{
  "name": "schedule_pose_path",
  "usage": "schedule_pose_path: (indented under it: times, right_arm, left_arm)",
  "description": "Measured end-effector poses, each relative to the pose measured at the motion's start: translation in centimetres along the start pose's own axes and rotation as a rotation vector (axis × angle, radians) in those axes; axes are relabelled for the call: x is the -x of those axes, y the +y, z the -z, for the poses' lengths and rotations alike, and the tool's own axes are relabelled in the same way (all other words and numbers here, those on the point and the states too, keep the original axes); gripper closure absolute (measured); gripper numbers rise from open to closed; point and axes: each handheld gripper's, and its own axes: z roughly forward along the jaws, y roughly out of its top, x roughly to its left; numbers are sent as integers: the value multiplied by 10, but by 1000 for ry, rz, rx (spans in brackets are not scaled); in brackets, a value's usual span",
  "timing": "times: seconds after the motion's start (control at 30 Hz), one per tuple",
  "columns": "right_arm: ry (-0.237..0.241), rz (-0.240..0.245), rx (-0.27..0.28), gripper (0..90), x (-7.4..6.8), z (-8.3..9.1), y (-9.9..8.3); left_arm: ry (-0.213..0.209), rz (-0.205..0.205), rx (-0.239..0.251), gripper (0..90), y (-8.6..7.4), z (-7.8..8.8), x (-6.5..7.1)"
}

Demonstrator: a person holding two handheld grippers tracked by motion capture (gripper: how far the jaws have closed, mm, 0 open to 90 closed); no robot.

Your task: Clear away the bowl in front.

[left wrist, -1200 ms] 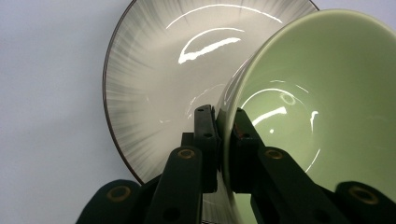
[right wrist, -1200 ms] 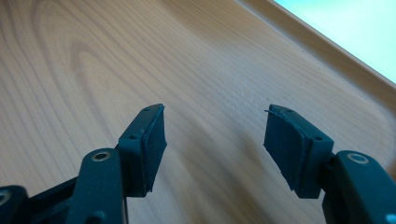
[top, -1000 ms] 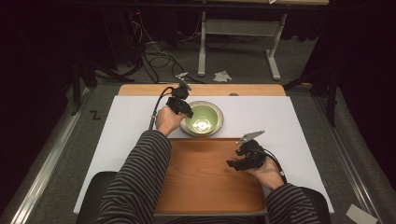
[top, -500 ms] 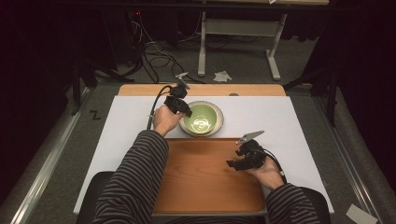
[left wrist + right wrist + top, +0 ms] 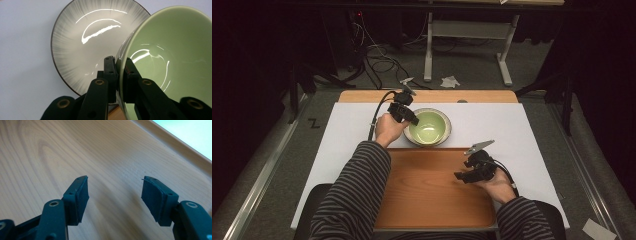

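- Little has moved since a second ago: my left gripper point(image 5: 404, 111) sits a touch nearer the far-left rim of the green bowl point(image 5: 430, 128), and my right gripper point(image 5: 473, 170) hangs where it was over the wooden tray point(image 5: 422, 190).
- Left fingers point(image 5: 110, 72) pinch the green bowl's rim, one pad outside and one inside the wall. The bowl looks tipped up off a grey streaked plate point(image 5: 85, 37) that lies under it on the white table point(image 5: 522, 125), just beyond the tray's far edge.
- Right fingers point(image 5: 78, 195) are spread wide with nothing between them, just above bare tray wood.
- I judge the bowl to be glazed ceramic: stiff, fairly weighty, slick and breakable. A rim pinch on one side leaves it free to swing or slip, so a deep bite on the wall matters.
- Round, it has no long axis; its mouth faces up and tilts slightly away from my left gripper.
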Motion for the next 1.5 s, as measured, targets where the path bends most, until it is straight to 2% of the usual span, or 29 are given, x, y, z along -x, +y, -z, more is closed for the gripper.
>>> schedule_pose_path:
  times: [0.1, 0.2, 0.47, 0.53, 0.6, 0.83, 1.23, 1.33, 1.5]
  right_arm:
    - [0, -1, 0, 398, 0, 0, 0]
    - [2, 0, -3, 398, 0, 0, 0]
    - [3, -4, 2, 398, 0, 0, 0]
    - [4, -2, 2, 399, -1, 0, 0]
    - [4, 8, 4, 398, 0, 0, 0]
    - [5, -5, 1, 398, -1, 0, 0]
    - [-2, -6, 3, 398, 0, 1, 0]
    - [0, -6, 2, 396, 0, 2, -1]
    - [2, -4, 3, 396, 0, 2, -1]
  left_arm:
    - [-6, -4, 0, 845, -1, 2, 2]
    - [2, -29, 5, 846, -4, 4, 5]
    - [-25, -25, 8, 845, -5, 10, 9]
    - [-30, -40, 3, 846, -6, 14, 11]
    - [-33, -38, 6, 846, -6, 16, 12]
    - [-28, -60, -10, 846, -9, 22, 13]
    - [-55, -61, -7, 847, -11, 40, 16]
    - [-64, -44, 0, 846, -14, 44, 16]
    - [-77, -57, -13, 846, -17, 50, 16]
